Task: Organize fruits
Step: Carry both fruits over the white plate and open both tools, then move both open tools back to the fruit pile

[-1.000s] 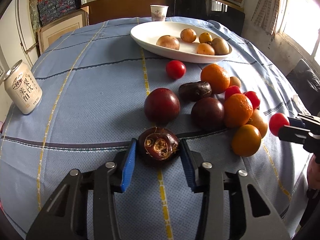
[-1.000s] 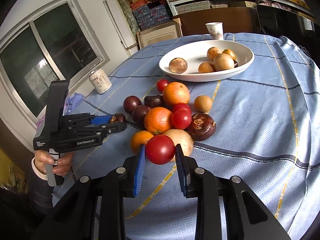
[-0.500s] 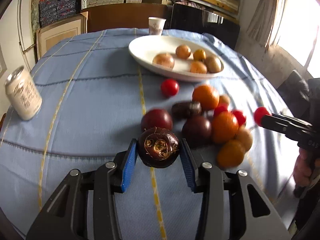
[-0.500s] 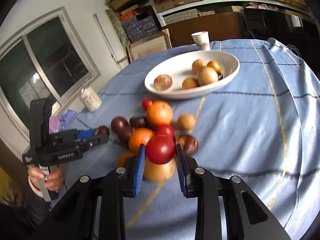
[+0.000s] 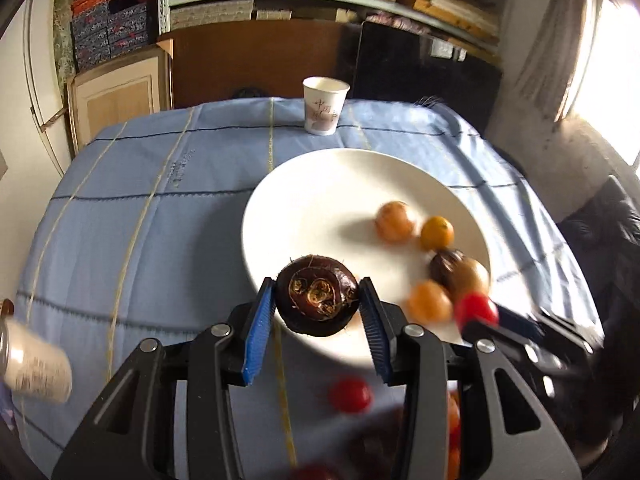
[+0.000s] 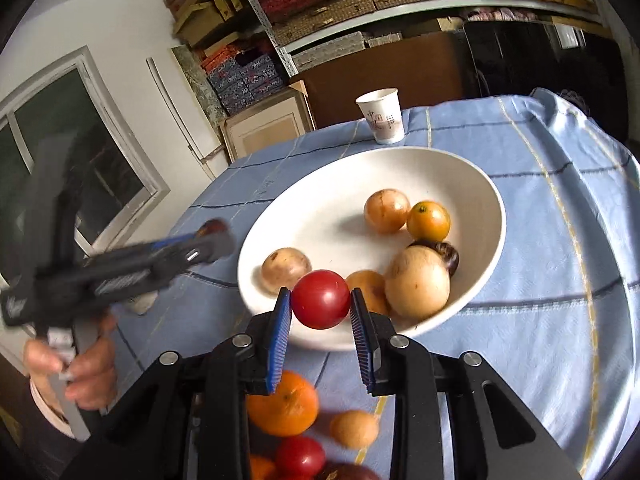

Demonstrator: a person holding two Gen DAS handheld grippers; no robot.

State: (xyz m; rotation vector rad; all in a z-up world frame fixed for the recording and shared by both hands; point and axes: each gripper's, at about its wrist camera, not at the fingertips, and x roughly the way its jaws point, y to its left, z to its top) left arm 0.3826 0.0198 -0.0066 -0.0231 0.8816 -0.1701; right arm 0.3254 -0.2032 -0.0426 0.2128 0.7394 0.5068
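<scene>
My left gripper (image 5: 317, 285) is shut on a dark brown, rough-skinned fruit (image 5: 318, 302), held above the near rim of the white bowl (image 5: 320, 184). In the right wrist view that gripper (image 6: 216, 236) comes in blurred from the left, at the bowl's left edge. My right gripper (image 6: 320, 294) has a red tomato (image 6: 320, 300) between its blue pads over the bowl's near rim (image 6: 492, 208). Its jaws are opening, and the pads still touch the tomato. The left wrist view also shows this tomato (image 5: 476, 310), at the bowl's right side. Several yellow and orange fruits (image 6: 416, 282) lie inside the bowl.
A paper cup (image 5: 325, 106) stands behind the bowl at the table's far edge. A drink can (image 5: 32, 364) sits at the left. Loose fruit lies near me on the blue cloth: an orange (image 6: 282, 404), a red tomato (image 5: 350, 394) and others. A hand (image 6: 80, 372) holds the left gripper.
Both grippers have carried their fruit forward from the loose pile to the bowl, which now sits directly under the fingertips. The pile has dropped to the bottom of both views.
</scene>
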